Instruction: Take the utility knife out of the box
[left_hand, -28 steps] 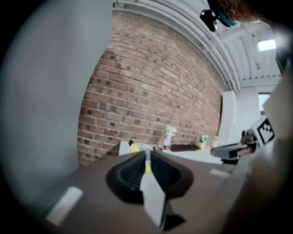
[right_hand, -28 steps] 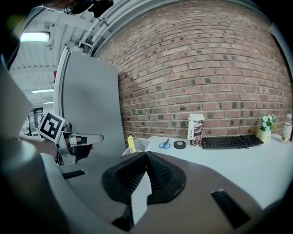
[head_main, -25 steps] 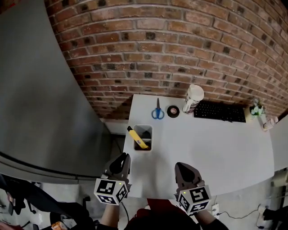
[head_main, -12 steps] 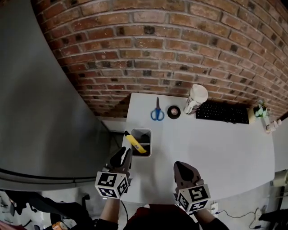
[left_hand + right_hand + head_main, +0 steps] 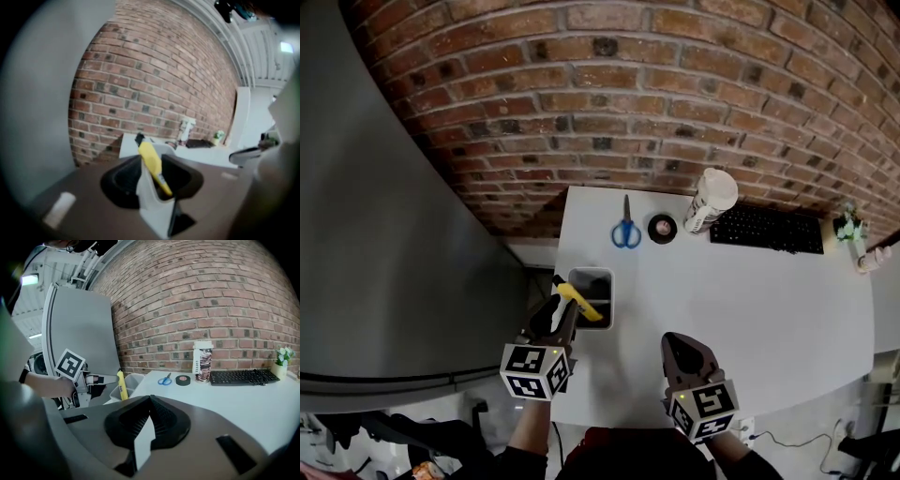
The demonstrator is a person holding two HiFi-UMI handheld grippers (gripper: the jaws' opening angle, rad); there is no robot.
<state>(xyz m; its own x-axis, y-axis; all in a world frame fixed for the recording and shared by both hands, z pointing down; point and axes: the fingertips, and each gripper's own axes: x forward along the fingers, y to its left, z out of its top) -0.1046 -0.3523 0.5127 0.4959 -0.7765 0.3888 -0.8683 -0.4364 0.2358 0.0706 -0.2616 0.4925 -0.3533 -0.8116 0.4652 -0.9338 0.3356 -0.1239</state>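
**Left gripper at the knife, no grip yet: risks, then pose**

Risks (judgement):
- The left gripper (image 5: 555, 315) has its jaws apart. They have just been opening, and the pads press on nothing. The yellow utility knife (image 5: 581, 302) shows in the gap in the left gripper view, while the right gripper view puts it just past the tips. Closing from here could catch only the end of the handle, and the knife would slip back into the box (image 5: 592, 272).
- The knife leans loosely against the box's near rim. A nudge from one jaw before the other lands could knock it flat inside.
- The box stands at the left edge of the table (image 5: 750, 309) and looks light. A sideways pull, or a jaw snagging the rim, could drag it off.
- The knife's upper tip is dark. I cannot tell whether a blade is out.

Pose:
- Left gripper: on the near-left side of the box, angled slightly downward towards the knife.
- Right gripper (image 5: 680, 349): well right of the box and over the table's near edge, with jaws together and nothing between them.
- Beyond the box: scissors (image 5: 624, 231) and a tape roll (image 5: 661, 227), both untouched.
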